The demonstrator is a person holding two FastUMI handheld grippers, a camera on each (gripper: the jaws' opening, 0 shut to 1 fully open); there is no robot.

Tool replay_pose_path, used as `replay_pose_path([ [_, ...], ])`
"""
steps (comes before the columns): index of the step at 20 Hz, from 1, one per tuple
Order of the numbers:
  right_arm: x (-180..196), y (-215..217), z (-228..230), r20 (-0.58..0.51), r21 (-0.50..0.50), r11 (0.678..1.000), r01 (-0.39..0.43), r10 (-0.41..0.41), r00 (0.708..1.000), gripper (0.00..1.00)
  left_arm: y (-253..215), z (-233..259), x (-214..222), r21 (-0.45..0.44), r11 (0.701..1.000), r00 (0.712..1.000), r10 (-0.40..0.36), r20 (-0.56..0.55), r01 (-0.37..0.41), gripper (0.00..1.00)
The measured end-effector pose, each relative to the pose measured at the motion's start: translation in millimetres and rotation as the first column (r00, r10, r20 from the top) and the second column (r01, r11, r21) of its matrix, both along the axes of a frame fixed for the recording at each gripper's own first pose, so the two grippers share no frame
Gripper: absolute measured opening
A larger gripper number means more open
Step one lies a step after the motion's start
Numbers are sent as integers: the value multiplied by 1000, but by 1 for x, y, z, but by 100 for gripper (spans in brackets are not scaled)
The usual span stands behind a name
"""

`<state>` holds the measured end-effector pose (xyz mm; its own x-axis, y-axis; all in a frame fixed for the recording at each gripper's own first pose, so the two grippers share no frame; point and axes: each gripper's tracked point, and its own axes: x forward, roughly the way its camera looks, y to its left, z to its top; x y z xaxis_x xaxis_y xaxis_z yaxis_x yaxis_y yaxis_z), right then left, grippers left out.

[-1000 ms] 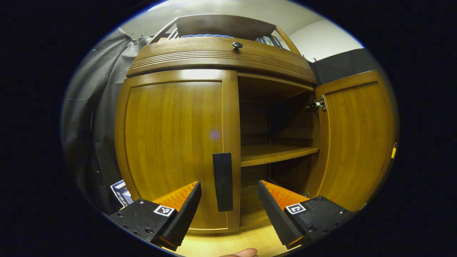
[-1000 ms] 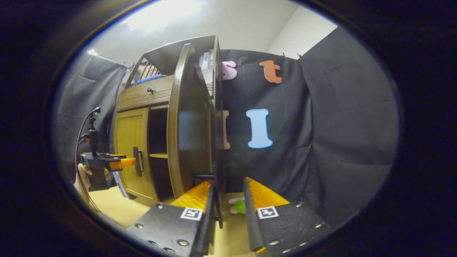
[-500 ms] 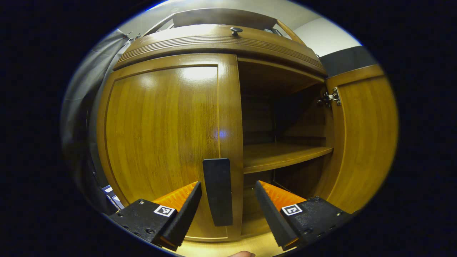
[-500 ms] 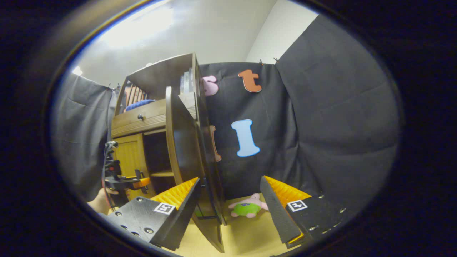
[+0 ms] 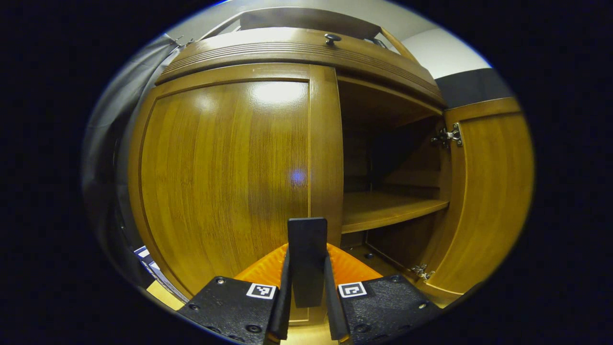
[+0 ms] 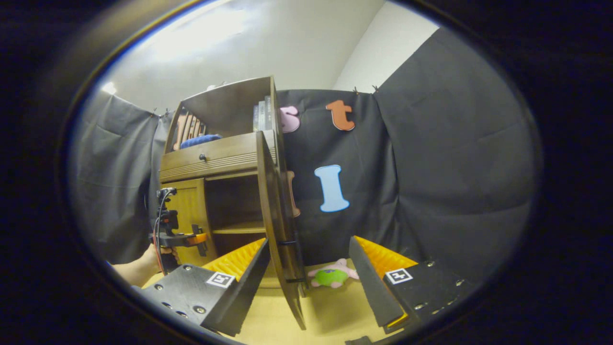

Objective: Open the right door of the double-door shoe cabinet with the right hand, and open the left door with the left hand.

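Observation:
The wooden shoe cabinet stands before me with its left door [image 5: 225, 177] closed and its right door [image 5: 483, 201] swung open. In the left gripper view, my left gripper [image 5: 307, 287] is shut on the left door's dark vertical handle [image 5: 306, 249]. In the right gripper view, the open right door [image 6: 278, 230] stands edge-on with its handle [image 6: 292, 261] ahead of my right gripper [image 6: 309, 282], which is open and holds nothing. The left gripper [image 6: 189, 238] and the hand holding it [image 6: 158, 256] appear farther off at the left door [image 6: 189, 215].
An inner shelf [image 5: 388, 208] shows through the open right half. A drawer with a round knob [image 5: 331, 37] runs above the doors. A small green and pink plush toy [image 6: 333, 275] lies on the wooden floor by the wall. Books stand on the cabinet's top shelf [image 6: 262, 115].
My left gripper moved forward and closed on the left door's handle. My right gripper drew back from the right door, which stays open.

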<state>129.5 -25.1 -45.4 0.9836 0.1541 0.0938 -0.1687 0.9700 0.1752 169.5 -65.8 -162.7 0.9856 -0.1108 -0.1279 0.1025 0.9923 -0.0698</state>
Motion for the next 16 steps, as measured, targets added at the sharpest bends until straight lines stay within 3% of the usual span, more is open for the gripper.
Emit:
replay_pose_path([
  [3,-15,3,6,-6,0,1000,13,-13,1000,94,2,5,-24,-7,999,998,-48,30,48,33],
  [4,-20,6,9,-6,-5,1000,17,-17,1000,98,3,6,-33,-6,999,998,-53,36,53,32],
  [6,-29,9,17,2,-23,999,25,-25,1000,98,6,9,-47,-6,999,998,-54,29,54,33],
  [7,-32,11,21,8,-30,999,31,-30,1000,93,8,11,-53,-13,999,998,-51,30,51,32],
  [8,-35,13,24,11,-37,999,36,-35,999,98,9,10,-58,-11,999,998,-50,27,50,32],
  [16,-44,38,17,-32,-40,999,35,-36,999,100,19,13,-89,12,998,998,-62,16,62,33],
])
